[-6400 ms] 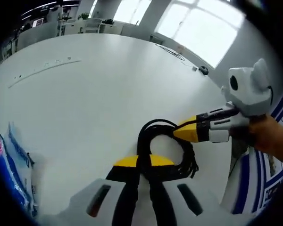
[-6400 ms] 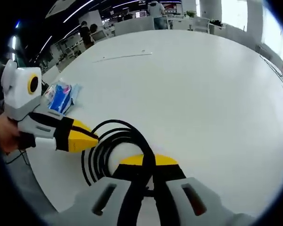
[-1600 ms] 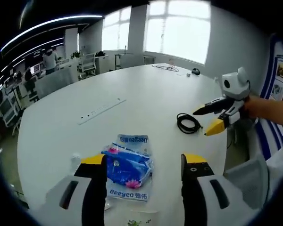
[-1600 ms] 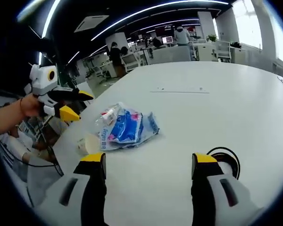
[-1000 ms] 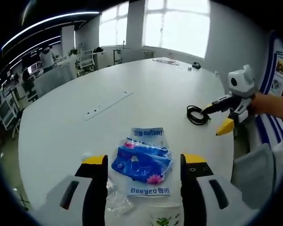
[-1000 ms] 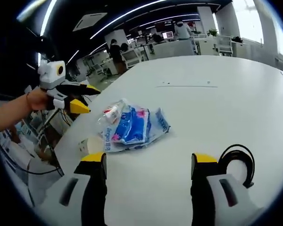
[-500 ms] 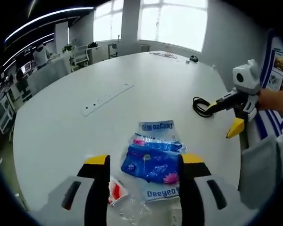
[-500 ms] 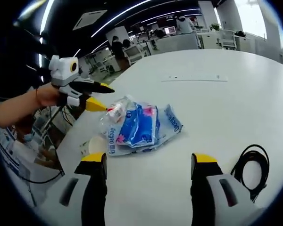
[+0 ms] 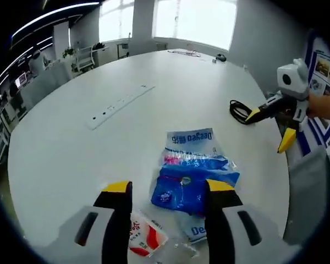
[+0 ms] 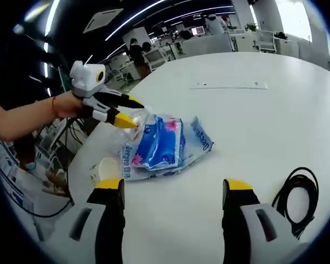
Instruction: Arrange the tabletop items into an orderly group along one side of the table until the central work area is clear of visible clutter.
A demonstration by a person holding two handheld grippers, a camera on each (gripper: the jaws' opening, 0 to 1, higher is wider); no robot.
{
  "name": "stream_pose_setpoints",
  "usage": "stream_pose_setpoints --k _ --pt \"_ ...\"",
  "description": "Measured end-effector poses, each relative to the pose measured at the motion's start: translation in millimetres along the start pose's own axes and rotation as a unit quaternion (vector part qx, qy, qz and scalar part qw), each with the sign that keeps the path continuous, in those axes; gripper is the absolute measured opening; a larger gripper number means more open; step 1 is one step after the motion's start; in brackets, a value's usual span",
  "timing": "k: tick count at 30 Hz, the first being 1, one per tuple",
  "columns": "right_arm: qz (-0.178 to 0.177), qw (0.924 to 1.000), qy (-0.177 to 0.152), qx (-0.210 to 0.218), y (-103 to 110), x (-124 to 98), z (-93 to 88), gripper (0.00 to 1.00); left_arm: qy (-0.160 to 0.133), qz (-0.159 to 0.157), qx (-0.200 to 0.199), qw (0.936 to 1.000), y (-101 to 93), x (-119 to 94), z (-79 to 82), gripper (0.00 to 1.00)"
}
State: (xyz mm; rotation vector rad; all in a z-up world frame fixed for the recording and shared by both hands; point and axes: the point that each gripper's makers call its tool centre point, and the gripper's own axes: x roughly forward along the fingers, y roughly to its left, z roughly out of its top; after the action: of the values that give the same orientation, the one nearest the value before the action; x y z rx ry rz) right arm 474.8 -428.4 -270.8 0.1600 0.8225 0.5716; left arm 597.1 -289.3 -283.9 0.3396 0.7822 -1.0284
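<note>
The blue tissue pack (image 9: 193, 184) lies near the table edge (image 10: 82, 165), now between the left gripper's (image 9: 164, 188) parted jaws after its approach; the right gripper (image 10: 175, 188) hangs open, cable (image 10: 297, 198) released.

Large white round table (image 9: 154, 71); bright windows (image 9: 195, 22) behind it; office desks (image 10: 209, 47) lit by ceiling light strips (image 10: 154, 11).

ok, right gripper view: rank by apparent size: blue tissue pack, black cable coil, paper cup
1. blue tissue pack, clearly largest.
2. black cable coil.
3. paper cup, smallest.
The coil lies nearer the camera and is partly cut off, so its margin over the cup is unsure.
</note>
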Motion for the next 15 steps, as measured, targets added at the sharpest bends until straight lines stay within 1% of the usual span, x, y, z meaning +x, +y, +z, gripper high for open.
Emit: stream_pose_setpoints --k 9,13,15 --pt "0.004 1.0000 0.008 0.002 2 7 -3.5 0.72 0.024 -0.019 0.022 0.9993 5.6 20 -6.1 0.40" --pt "0.006 0.9999 0.011 0.003 3 9 -5.3 0.71 0.031 -0.024 0.032 0.9987 6.9 26 -8.4 0.29" --pt "0.006 0.9999 0.012 0.003 3 9 -5.9 0.71 0.035 -0.025 0.041 0.9982 7.0 28 -10.1 0.21"
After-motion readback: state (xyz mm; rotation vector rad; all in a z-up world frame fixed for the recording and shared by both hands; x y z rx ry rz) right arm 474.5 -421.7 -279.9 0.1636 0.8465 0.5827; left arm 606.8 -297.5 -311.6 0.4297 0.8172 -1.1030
